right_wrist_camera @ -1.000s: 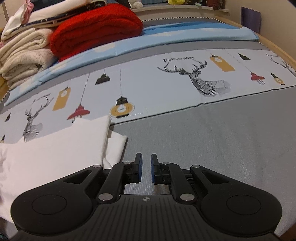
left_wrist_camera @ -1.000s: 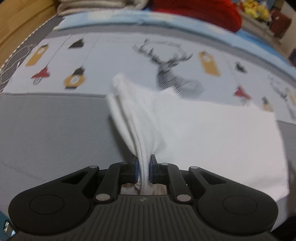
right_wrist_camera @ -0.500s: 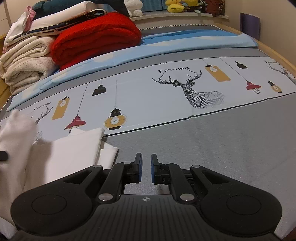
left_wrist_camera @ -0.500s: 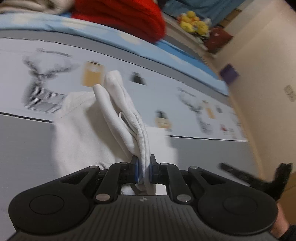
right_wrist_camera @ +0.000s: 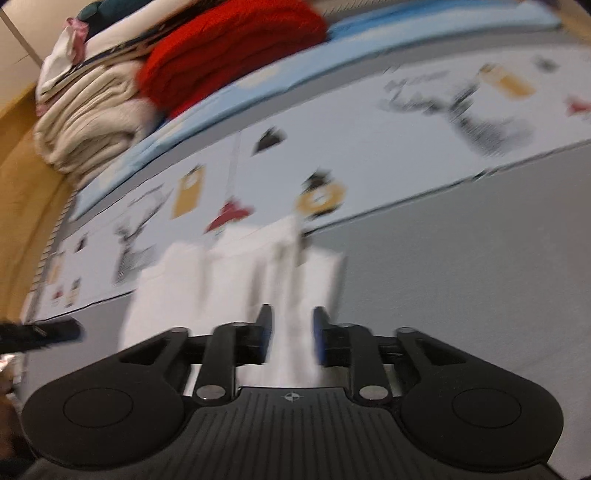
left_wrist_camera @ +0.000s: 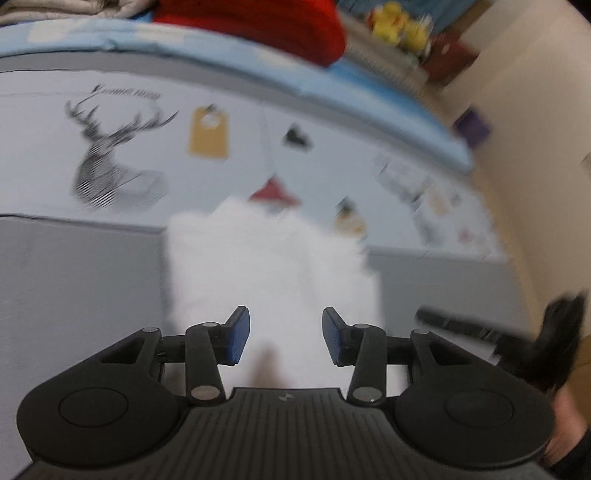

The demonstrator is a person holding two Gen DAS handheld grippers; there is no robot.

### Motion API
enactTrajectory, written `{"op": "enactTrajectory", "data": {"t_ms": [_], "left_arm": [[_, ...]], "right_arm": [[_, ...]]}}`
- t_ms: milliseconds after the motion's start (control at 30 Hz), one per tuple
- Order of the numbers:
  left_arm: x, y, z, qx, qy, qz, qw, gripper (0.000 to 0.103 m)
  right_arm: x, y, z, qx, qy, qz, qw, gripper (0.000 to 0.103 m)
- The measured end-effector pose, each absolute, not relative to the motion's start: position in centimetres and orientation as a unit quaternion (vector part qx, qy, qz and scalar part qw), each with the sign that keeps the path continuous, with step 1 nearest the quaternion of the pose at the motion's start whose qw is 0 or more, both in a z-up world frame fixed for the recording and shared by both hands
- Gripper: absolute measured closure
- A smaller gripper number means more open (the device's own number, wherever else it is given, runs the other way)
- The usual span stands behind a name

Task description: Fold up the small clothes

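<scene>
Left gripper (left_wrist_camera: 282,339): jaws have just been opening, blue pads now stand apart, nothing pinched. The white garment (left_wrist_camera: 266,266) lies flat on the bed below and beyond the pads, folded into a narrow stack. Right gripper (right_wrist_camera: 290,338): jaws have just been opening too, gap narrower than the left's. White cloth shows in that gap, but the frame is too blurred to tell whether the pads touch it; it reads as loose.

In the left wrist view the right gripper appears as a dark blurred shape at the right edge, beside the garment. In the right wrist view one dark finger of the left gripper enters at the left edge.

Garment sits on the grey band of the bedsheet (left_wrist_camera: 74,280), its far edge reaching the pale printed band with deer and lanterns. Past that, a light blue strip, then a red blanket (right_wrist_camera: 229,55) beside a stack of cream blankets (right_wrist_camera: 88,122). Yellow plush toys (left_wrist_camera: 400,26) at the far right corner, blurred.
</scene>
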State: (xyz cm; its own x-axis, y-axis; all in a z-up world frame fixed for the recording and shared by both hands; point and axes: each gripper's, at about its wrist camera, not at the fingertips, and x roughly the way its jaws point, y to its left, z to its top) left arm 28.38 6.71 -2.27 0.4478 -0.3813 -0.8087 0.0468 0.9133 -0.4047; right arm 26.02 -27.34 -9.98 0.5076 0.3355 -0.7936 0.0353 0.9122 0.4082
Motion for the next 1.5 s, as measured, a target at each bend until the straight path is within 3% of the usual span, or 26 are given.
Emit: {"op": "enactTrajectory", "data": {"t_ms": [67,300,500,533,567,600,700,867,1033,1200,1333,1500], "left_arm": [[27.8,6.8,-2.5,-0.14,0.517,-0.13,0.835,0.056],[25.9,7.2,-2.7,-0.094,0.52,-0.149,0.836,0.056],[25.4,7.8,-2.5,-0.08,0.516,-0.152,0.839,0.056],[25.4,7.9,-2.4,-0.08,0.515,-0.151,0.84,0.056],[25.5,7.9,-2.4,-0.079,0.514,-0.15,0.841,0.056],[25.6,7.9,-2.4,-0.078,0.514,-0.149,0.841,0.056],[25.8,7.6,-2.5,-0.075,0.515,-0.148,0.841,0.056],[26.3,6.5,-2.6,-0.07,0.514,-0.156,0.841,0.056],[26.5,4.7,-3.3,-0.053,0.52,-0.168,0.836,0.056],[26.5,3.0,-4.5,-0.034,0.532,-0.171,0.828,0.056],[26.6,2.1,-5.4,-0.018,0.539,-0.172,0.824,0.056],[26.9,1.4,-5.7,-0.019,0.539,-0.168,0.825,0.056]], "right_arm": [[26.6,-26.0,-10.9,0.203,0.508,0.099,0.831,0.068],[28.6,-23.0,-14.2,0.221,0.566,0.069,0.791,0.064],[29.3,-21.3,-14.9,0.186,0.568,0.061,0.799,0.059],[29.4,-21.1,-14.9,0.18,0.566,0.063,0.802,0.063],[29.4,-20.9,-14.8,0.173,0.563,0.067,0.805,0.081],[29.5,-20.8,-14.7,0.166,0.561,0.075,0.808,0.089],[29.1,-20.5,-13.2,0.153,0.53,0.101,0.828,0.092],[27.3,-23.9,-8.1,0.225,0.416,0.146,0.869,0.094],[27.9,-26.9,-9.7,0.185,0.461,0.038,0.867,0.098],[27.7,-28.9,-9.9,0.186,0.469,0.0,0.864,0.096],[27.0,-28.5,-9.5,0.205,0.478,0.078,0.851,0.082],[26.1,-26.6,-9.7,0.123,0.507,0.14,0.842,0.082]]}}
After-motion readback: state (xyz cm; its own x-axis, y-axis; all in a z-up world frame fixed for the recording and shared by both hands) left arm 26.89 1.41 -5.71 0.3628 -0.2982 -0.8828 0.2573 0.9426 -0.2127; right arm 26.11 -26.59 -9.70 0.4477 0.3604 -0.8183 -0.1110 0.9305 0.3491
